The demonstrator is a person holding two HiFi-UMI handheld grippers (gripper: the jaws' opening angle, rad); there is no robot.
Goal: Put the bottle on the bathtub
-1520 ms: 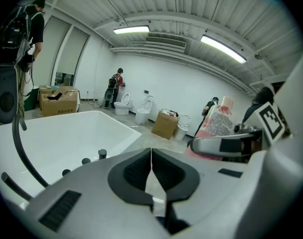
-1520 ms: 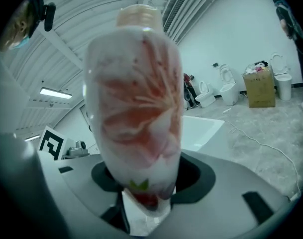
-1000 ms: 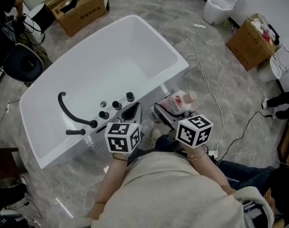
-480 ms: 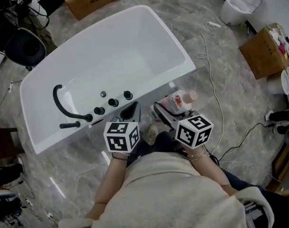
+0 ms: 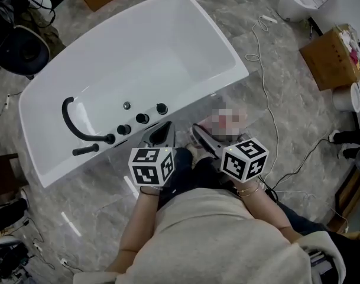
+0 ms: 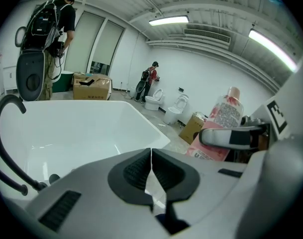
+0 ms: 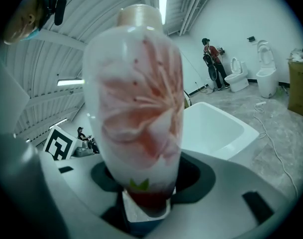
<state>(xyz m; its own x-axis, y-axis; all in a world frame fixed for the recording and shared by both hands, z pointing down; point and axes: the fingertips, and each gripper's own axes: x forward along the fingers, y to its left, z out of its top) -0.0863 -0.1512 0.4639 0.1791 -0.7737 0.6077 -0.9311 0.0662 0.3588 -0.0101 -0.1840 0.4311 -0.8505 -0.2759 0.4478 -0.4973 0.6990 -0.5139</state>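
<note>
Two hand-held grippers sit low in the head view, just short of the bathtub and its near rim, where the faucet and knobs stand. The left hand-held gripper points at that rim. The right hand-held gripper carries the bottle out over the floor, not yet over the bathtub, though a blur masks it there. In the left gripper view the jaws meet with nothing between them, likely idle because one gripper suffices. Only this view shows the bottle side-on, pink-labelled, beside the white basin. In the right gripper view the jaws clamp the bottle's bottom end, probably leaving the body free to reach the rim.
</note>
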